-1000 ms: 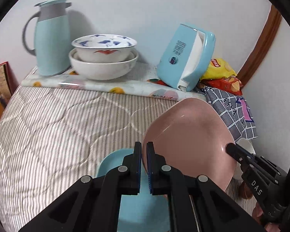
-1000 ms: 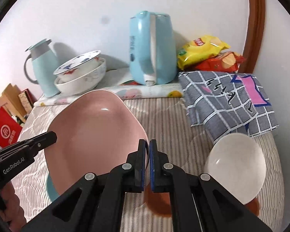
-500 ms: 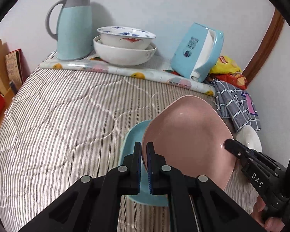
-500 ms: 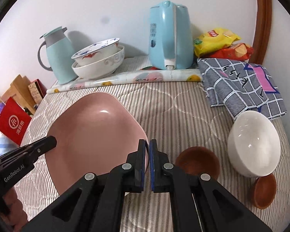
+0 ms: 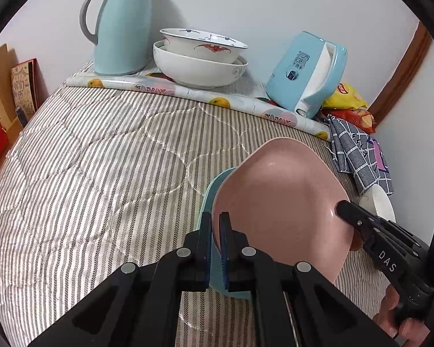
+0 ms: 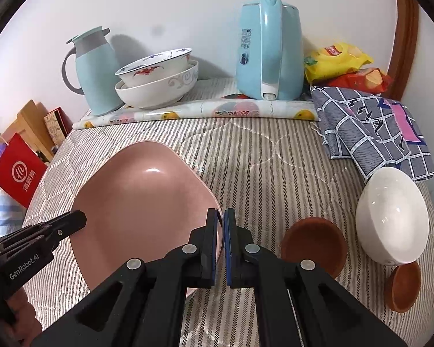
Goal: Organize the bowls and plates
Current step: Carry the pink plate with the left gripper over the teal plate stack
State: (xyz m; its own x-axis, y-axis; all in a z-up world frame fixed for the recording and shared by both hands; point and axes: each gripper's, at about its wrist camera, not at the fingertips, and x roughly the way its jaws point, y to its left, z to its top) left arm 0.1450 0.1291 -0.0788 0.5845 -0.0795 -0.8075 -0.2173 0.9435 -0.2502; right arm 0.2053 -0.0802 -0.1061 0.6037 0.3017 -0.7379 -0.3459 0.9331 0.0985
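A pink plate (image 5: 280, 211) is held from both sides over the striped bedcover. My left gripper (image 5: 215, 222) is shut on its near left rim. My right gripper (image 6: 220, 217) is shut on the opposite rim, and its tip (image 5: 344, 206) shows in the left wrist view. Directly under the pink plate lies a blue plate (image 5: 214, 190), mostly covered; I cannot tell whether they touch. A white bowl (image 6: 390, 217) and two small brown bowls (image 6: 312, 245) (image 6: 405, 289) sit to the right. Two stacked patterned bowls (image 5: 199, 60) stand at the back.
At the back stand a light blue jug (image 5: 124, 26) and a blue tissue box (image 5: 306, 72) on a fruit-print mat. Snack bags (image 6: 335, 60) and a checked cloth (image 6: 370, 133) fill the back right. A red bag (image 6: 17, 170) and boxes stand off the left edge.
Both grippers have carried the pink plate lower and across, so it now covers most of the blue plate. The brown bowls have come into the right wrist view.
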